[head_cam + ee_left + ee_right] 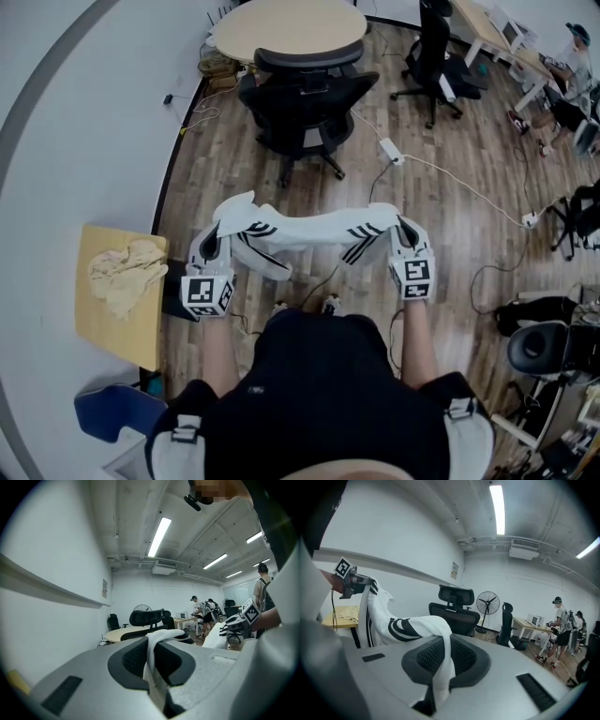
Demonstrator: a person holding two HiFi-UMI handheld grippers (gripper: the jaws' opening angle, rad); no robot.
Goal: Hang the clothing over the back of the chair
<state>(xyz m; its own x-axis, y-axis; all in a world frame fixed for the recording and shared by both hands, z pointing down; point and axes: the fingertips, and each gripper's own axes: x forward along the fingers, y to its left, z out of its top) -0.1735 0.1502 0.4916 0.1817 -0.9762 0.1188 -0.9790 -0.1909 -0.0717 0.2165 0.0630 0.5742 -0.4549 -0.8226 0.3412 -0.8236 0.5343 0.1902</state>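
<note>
A white garment with black stripes (pixel 300 230) hangs stretched between my two grippers in the head view, above the wooden floor. My left gripper (pixel 210 246) is shut on its left end, and the cloth (pixel 157 660) runs pinched between the jaws in the left gripper view. My right gripper (pixel 406 236) is shut on the right end, where the white fabric (pixel 440 667) drapes through the jaws. The black office chair (pixel 307 94) stands ahead with its back toward me, also seen as the black chair (pixel 454 609) and the chair (pixel 147 618) in the gripper views.
A round wooden table (pixel 286 26) stands behind the chair. A small wooden table (pixel 120 323) with a cream cloth (pixel 122 270) is at my left against the white wall. Cables and a power strip (pixel 391 150) lie on the floor. More chairs, desks and people are at the right.
</note>
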